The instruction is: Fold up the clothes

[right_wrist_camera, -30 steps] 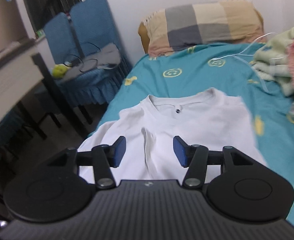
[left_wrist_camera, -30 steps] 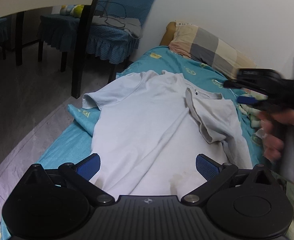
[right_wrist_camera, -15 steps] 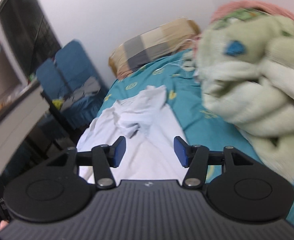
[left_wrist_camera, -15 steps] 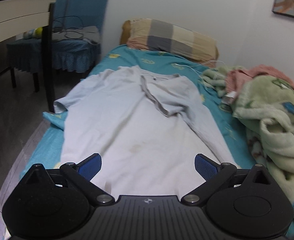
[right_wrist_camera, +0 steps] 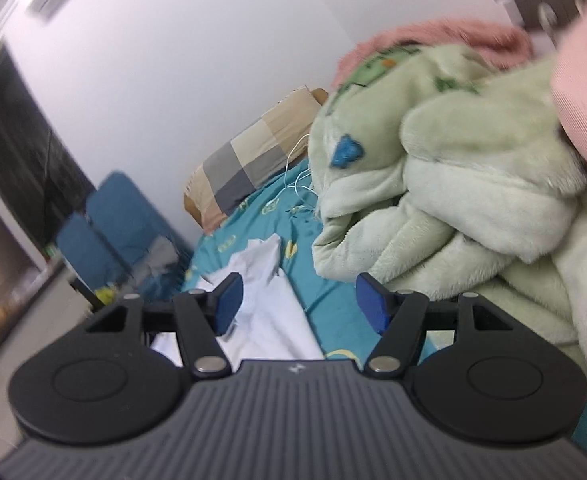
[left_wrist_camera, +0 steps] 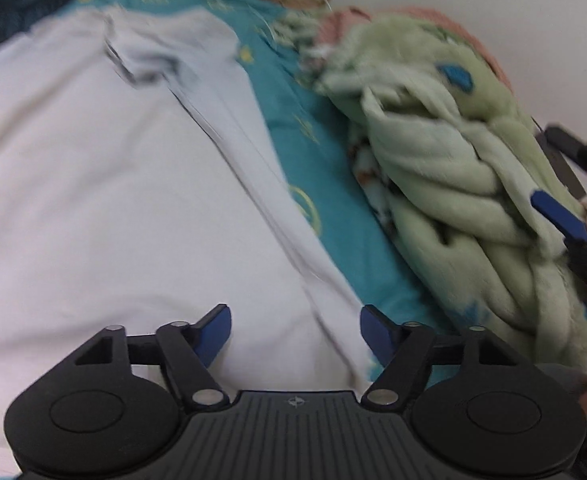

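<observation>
A white T-shirt (left_wrist_camera: 105, 184) lies flat on the teal bed sheet (left_wrist_camera: 321, 168), one sleeve folded over its chest. My left gripper (left_wrist_camera: 295, 330) hovers low over the shirt's lower right hem, open, nothing between its blue pads. The right gripper (right_wrist_camera: 299, 306) is open too, held near the bed's right side; the shirt (right_wrist_camera: 265, 312) shows beyond its left finger. That right gripper also appears at the right edge of the left wrist view, where one blue pad (left_wrist_camera: 559, 216) and a hand show. The left wrist view is motion-blurred.
A pale green fleece blanket (left_wrist_camera: 445, 160) (right_wrist_camera: 453, 184) with pink cloth behind it is heaped along the bed's right side. A checked pillow (right_wrist_camera: 253, 160) lies at the head by the white wall. Blue chairs (right_wrist_camera: 117, 224) stand left of the bed.
The left gripper has dropped closer to the shirt's lower right edge and its fingers have narrowed. The right gripper has swung right toward the blanket heap and opened wider.
</observation>
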The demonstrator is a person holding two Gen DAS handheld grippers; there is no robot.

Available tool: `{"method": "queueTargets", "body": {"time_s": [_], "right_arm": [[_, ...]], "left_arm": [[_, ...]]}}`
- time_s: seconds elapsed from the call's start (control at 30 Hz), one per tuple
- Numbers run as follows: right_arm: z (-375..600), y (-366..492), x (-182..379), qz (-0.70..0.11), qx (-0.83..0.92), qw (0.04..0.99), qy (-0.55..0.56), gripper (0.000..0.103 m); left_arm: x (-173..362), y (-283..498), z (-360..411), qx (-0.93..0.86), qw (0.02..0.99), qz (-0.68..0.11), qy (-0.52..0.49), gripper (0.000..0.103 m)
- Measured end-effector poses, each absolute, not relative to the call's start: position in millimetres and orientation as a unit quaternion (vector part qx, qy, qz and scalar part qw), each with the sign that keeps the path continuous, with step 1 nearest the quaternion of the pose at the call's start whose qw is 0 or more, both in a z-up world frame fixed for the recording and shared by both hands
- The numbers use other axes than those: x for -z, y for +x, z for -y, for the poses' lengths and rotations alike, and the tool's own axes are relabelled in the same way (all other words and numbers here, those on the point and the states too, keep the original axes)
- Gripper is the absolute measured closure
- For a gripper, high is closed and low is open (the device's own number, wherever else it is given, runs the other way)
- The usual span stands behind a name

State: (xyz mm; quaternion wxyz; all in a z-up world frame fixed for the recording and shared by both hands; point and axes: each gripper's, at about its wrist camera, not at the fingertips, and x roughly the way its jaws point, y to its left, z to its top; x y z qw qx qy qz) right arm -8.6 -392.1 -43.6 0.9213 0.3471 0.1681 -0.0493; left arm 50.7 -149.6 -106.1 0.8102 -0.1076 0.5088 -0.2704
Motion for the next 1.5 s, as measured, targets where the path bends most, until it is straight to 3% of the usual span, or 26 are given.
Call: {"method": "queueTargets", "body": {"time_s": [0.27, 0.33, 0.4, 0.47, 0.87, 1.13, 1.43, 1.5], "right_arm": [[393, 9, 59, -0.208, 0.008, 0.903, 0.376, 0.034], [392, 13, 62, -0.22, 0.004, 0.9, 0.376, 0.034], [391, 17, 65, -0.227, 0.001, 0.898, 0.378, 0.034], [392, 19, 68, -0.234, -0.001, 0.894, 0.381, 0.034], [382, 26, 72, -0.277, -0.008, 0.887, 0.369, 0.034], [356, 46, 85, -0.348, -0.058, 0.872, 0.339, 0.034], [337, 57, 94, -0.386, -0.054, 0.864, 0.318, 0.035], [332, 58, 94, -0.388, -0.047, 0.867, 0.309, 0.035]], "left_arm": [[158, 62, 171, 0.287, 0.719, -0.599, -0.205, 0.056], [164, 58, 178, 0.292, 0.712, -0.609, -0.192, 0.067], [165, 57, 181, 0.292, 0.713, -0.612, -0.181, 0.095], [162, 55, 180, 0.291, 0.716, -0.609, -0.176, 0.1], [88, 69, 100, 0.275, 0.726, -0.589, -0.225, 0.102], [120, 81, 37, 0.191, 0.743, -0.612, -0.191, 0.102], [133, 72, 56, 0.23, 0.744, -0.611, -0.141, 0.101], [124, 69, 56, 0.237, 0.754, -0.598, -0.133, 0.095]]}}
